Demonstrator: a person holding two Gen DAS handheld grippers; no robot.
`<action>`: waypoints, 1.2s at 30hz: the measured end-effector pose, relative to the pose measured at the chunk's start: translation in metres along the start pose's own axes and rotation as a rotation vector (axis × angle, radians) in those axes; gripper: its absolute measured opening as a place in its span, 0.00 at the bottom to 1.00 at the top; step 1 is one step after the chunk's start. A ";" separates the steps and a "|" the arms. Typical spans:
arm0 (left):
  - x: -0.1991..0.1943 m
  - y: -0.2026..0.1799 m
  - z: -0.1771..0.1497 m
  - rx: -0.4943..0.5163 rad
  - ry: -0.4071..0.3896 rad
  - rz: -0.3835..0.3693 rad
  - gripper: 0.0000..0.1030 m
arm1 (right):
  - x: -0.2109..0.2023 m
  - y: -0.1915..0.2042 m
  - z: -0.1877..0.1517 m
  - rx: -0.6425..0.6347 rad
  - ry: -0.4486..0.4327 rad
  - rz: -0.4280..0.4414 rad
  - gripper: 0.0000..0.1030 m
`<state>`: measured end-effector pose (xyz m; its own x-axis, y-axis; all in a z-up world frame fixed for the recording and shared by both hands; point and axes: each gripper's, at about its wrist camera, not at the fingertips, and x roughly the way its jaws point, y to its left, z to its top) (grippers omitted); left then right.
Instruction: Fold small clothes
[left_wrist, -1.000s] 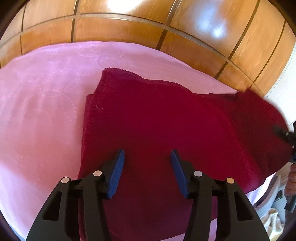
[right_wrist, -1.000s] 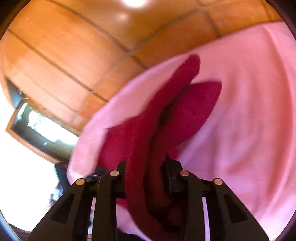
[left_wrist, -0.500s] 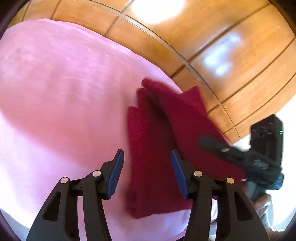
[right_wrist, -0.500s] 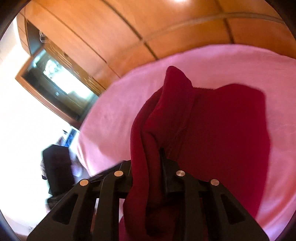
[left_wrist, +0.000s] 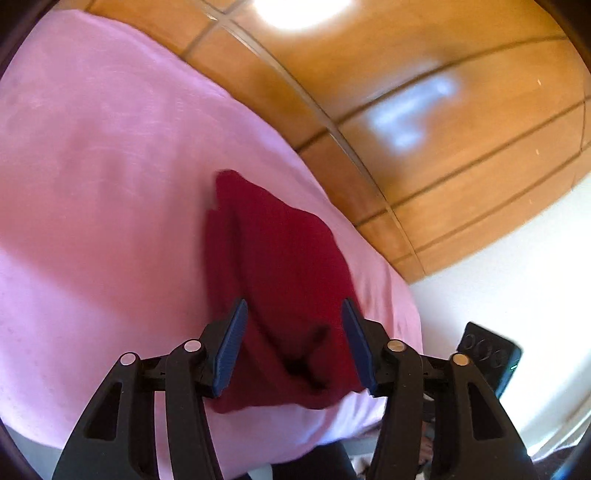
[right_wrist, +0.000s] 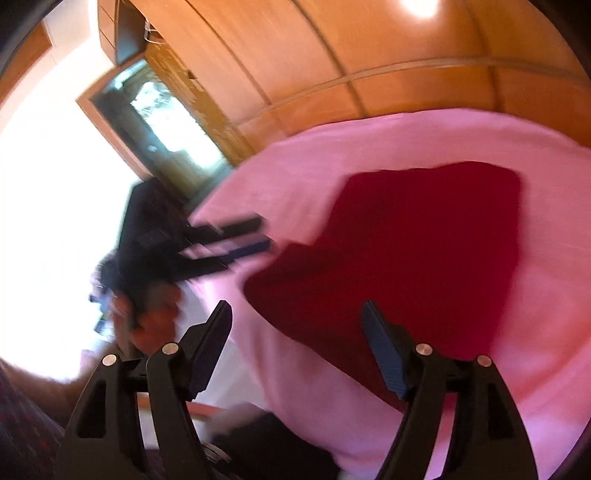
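The pink bed (left_wrist: 96, 192) spreads ahead of both my grippers. On it lies the dark red cloth (right_wrist: 424, 251), folded over, just beyond my right gripper (right_wrist: 297, 345), whose jaws are opening with nothing pinched. My left gripper (left_wrist: 293, 341) is opening too, held over the cloth's near end, pads clear.

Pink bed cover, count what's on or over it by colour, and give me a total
Dark red: 1, the folded cloth lying on the pink bed cover.
Black with blue pads: 2, the left gripper and right gripper, both opening, nothing gripped.
Total: 3
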<state>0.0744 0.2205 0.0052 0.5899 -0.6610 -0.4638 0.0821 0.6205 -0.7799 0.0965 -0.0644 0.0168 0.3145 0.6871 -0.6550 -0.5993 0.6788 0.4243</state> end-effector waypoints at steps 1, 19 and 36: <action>0.005 -0.006 0.000 0.007 0.020 0.000 0.66 | -0.007 -0.002 -0.010 -0.003 0.001 -0.033 0.70; 0.034 -0.027 -0.009 0.071 0.122 0.109 0.14 | -0.011 -0.025 -0.052 -0.023 -0.037 -0.330 0.06; 0.045 -0.029 -0.029 0.220 0.036 0.354 0.33 | -0.050 -0.029 -0.043 -0.066 -0.002 -0.276 0.24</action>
<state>0.0754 0.1606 -0.0051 0.5846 -0.4027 -0.7043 0.0514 0.8847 -0.4633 0.0666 -0.1297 0.0103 0.4740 0.4788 -0.7390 -0.5374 0.8221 0.1879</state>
